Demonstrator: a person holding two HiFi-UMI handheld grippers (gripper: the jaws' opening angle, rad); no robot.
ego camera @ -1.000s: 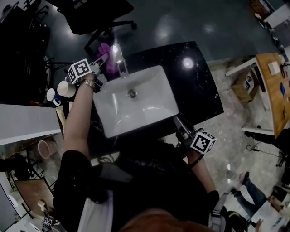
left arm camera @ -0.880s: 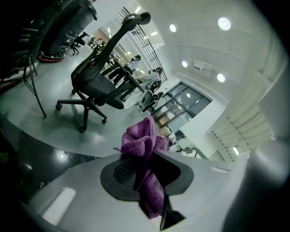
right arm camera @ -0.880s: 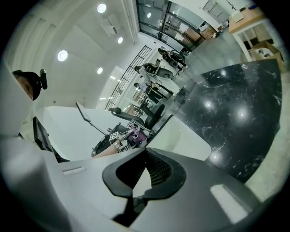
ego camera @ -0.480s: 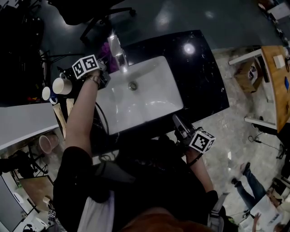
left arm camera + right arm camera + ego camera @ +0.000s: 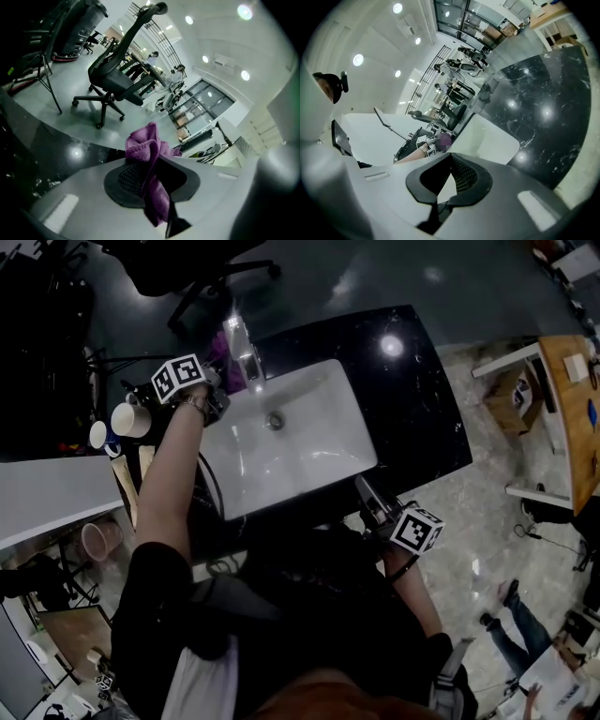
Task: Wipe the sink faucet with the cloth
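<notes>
Left tool (image 5: 218, 382), clamping the purple cloth (image 5: 151, 157), has sunk beside the faucet (image 5: 242, 351); right tool (image 5: 367, 493) (closed, empty) hovers at the bench (image 5: 422, 418) edge.

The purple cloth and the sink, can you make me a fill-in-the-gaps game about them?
1. The left gripper is shut on a cloth whose colour is ____.
2. The sink is white, and the counter around it is ____.
3. The right gripper is shut and holds ____.

Missing words: purple, black, nothing.
</notes>
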